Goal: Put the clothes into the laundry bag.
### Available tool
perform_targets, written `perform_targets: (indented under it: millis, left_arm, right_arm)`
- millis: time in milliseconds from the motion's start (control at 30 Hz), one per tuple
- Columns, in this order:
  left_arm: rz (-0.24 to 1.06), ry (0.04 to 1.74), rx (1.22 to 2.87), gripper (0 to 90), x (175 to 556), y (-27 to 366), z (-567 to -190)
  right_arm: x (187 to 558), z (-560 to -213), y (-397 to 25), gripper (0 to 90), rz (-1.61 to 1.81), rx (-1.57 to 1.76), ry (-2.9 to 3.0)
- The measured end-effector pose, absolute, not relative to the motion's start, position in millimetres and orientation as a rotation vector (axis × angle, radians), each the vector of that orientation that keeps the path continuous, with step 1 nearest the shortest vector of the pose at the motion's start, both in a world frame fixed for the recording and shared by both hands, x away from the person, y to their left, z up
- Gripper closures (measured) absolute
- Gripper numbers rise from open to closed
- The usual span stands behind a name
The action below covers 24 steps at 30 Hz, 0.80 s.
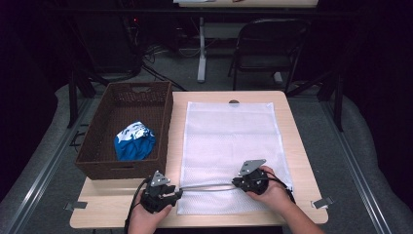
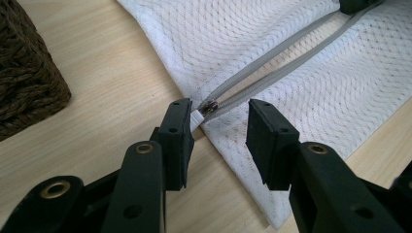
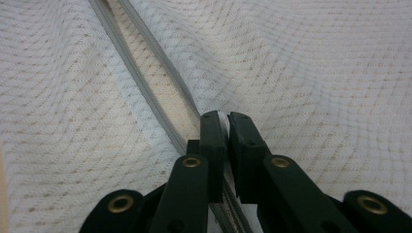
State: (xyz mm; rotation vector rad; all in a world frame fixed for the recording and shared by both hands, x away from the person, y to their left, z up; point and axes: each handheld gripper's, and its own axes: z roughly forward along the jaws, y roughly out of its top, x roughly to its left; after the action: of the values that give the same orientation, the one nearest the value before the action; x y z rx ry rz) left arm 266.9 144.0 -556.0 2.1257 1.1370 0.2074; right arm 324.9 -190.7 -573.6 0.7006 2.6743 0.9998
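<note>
A white mesh bag point(image 1: 231, 151) lies flat on the wooden table point(image 1: 297, 146), its grey zipper point(image 1: 207, 187) running across the near end, partly opened so the two tapes spread apart. The left gripper point(image 1: 176, 191) sits at the bag's near left corner, held by the left hand point(image 1: 146, 217); in the left gripper view its jaws stand wide apart, one on each side of the corner, with the zipper pull point(image 2: 208, 107) and a small white tab just beside the left jaw's pad — nothing is gripped between them. The right gripper point(image 1: 238, 182), held by the right hand point(image 1: 272, 192), rests on the bag farther along the zipper line. In the right gripper view its jaws are pressed nearly together on a fold of white mesh point(image 3: 222, 121) right beside the zipper's edge, and the cloth puckers toward the pinch. The two grey tapes point(image 3: 145, 97) run away up the view with bare table showing between them. To the left of the bag stands a brown woven basket point(image 1: 97, 141), touching or just beside the bag's long edge — inside it lies a bundle of blue and white cloth point(image 1: 134, 141). A dark folding chair point(image 1: 268, 48) stands beyond the table.
</note>
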Motion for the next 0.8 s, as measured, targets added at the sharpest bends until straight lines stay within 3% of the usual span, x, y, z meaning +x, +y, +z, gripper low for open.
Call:
perform_targets:
  millis: [800]
  left_arm:
    - [0.214, 1.136, 2.111, 61.7, 266.7, 144.9, -554.9]
  right_arm:
    - [329.4, -561.4, -194.5, 87.9, 1.048, 0.778, 2.659]
